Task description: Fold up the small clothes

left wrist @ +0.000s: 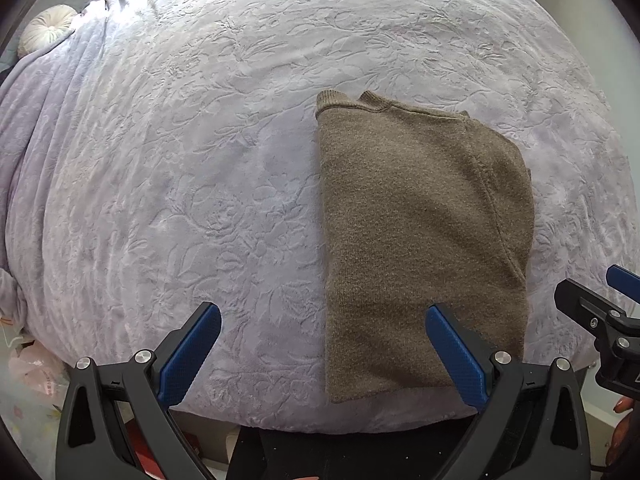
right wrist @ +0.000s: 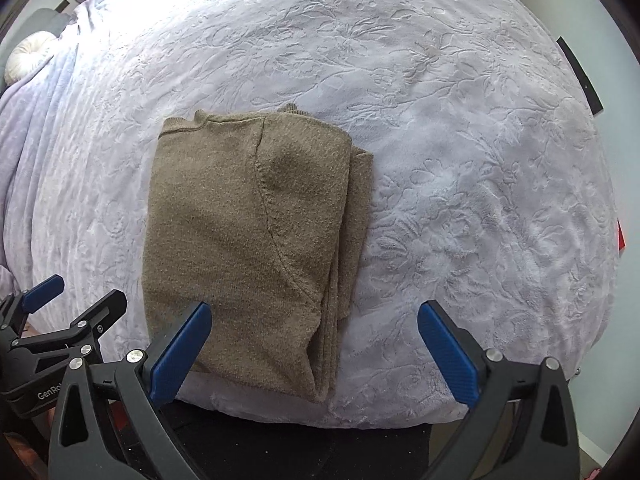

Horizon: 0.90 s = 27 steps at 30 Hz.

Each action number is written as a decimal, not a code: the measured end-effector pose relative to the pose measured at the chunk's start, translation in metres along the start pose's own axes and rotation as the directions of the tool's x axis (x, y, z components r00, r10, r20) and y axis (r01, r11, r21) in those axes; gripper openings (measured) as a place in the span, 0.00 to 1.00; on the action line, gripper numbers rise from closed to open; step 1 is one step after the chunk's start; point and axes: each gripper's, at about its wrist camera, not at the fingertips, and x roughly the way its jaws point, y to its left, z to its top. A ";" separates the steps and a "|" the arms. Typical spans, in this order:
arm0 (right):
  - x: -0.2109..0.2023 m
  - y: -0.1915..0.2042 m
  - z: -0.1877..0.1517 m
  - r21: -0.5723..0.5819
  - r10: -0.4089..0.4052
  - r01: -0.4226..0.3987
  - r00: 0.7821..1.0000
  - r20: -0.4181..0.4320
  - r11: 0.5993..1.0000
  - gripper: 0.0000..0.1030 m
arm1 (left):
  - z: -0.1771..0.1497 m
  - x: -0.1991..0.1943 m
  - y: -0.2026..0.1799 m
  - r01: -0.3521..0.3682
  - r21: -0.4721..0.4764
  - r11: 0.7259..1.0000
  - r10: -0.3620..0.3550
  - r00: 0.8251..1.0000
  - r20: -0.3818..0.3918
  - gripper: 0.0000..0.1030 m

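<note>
Folded brown sweater (right wrist: 248, 240), stacked edges only in right view; both hand-held grippers (left wrist: 322, 344) (right wrist: 314, 340) released.

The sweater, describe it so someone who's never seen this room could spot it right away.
A lilac bedspread with an embossed floral pattern covers the bed. Near its front edge lies the sweater, folded into a tall rectangle. It is the only brown knit thing there.

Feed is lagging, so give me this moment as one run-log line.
left hand-held gripper: open, empty | right hand-held gripper: open, empty | brown knit sweater: folded on lilac embossed blanket
</note>
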 end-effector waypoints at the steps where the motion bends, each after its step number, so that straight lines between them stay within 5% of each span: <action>1: 0.000 0.000 0.000 0.000 -0.001 0.001 1.000 -0.001 1.000 1.00 | 0.000 0.000 0.000 0.000 -0.002 1.000 0.000 1.000 -0.001 1.00; 27: 0.001 -0.004 -0.003 0.015 -0.010 0.010 1.000 -0.014 1.000 1.00 | -0.003 -0.001 -0.002 -0.006 0.006 1.000 0.006 1.000 -0.004 1.00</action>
